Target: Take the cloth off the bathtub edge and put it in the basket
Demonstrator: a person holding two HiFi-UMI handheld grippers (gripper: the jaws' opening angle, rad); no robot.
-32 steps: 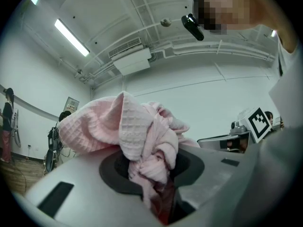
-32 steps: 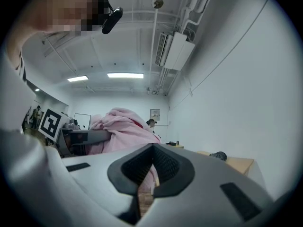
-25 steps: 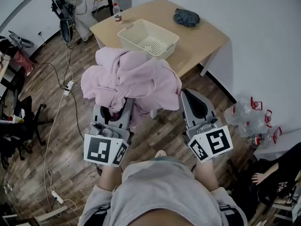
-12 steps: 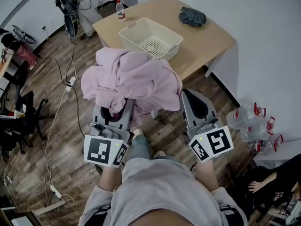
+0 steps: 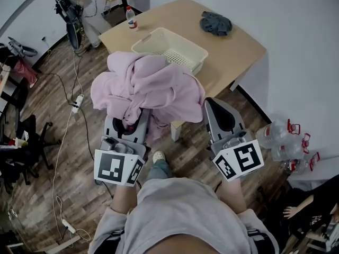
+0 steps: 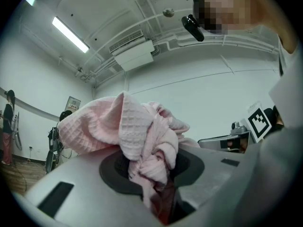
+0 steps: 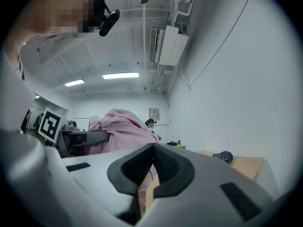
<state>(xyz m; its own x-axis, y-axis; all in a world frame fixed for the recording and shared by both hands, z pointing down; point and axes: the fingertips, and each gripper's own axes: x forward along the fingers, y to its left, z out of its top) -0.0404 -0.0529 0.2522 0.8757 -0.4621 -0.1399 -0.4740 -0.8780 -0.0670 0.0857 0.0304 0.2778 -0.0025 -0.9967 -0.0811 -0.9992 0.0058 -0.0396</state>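
Note:
A large pink cloth [image 5: 145, 89] hangs bunched in the air, with my left gripper [image 5: 132, 121] shut on it. In the left gripper view the pink cloth [image 6: 137, 136] fills the space between the jaws of the left gripper [image 6: 151, 174]. The cream basket [image 5: 169, 49] stands on the wooden table [image 5: 233, 46] just beyond the cloth. My right gripper [image 5: 216, 110] is beside the cloth on its right, jaws closed together with nothing in them. In the right gripper view the right gripper [image 7: 152, 169] has its pads meeting, and the pink cloth [image 7: 123, 131] is off to its left.
On the table lie a grey cloth [image 5: 215, 23] and a water bottle [image 5: 131, 17]. Large water jugs [image 5: 280, 136] stand on the floor at right by the white wall. Cables and a power strip [image 5: 78, 98] lie on the wooden floor at left. A person [image 5: 79, 4] stands far back.
The table and basket have shifted slightly in view, and a shoe now shows below the cloth. The left gripper still holds the pink cloth; the right stays shut.

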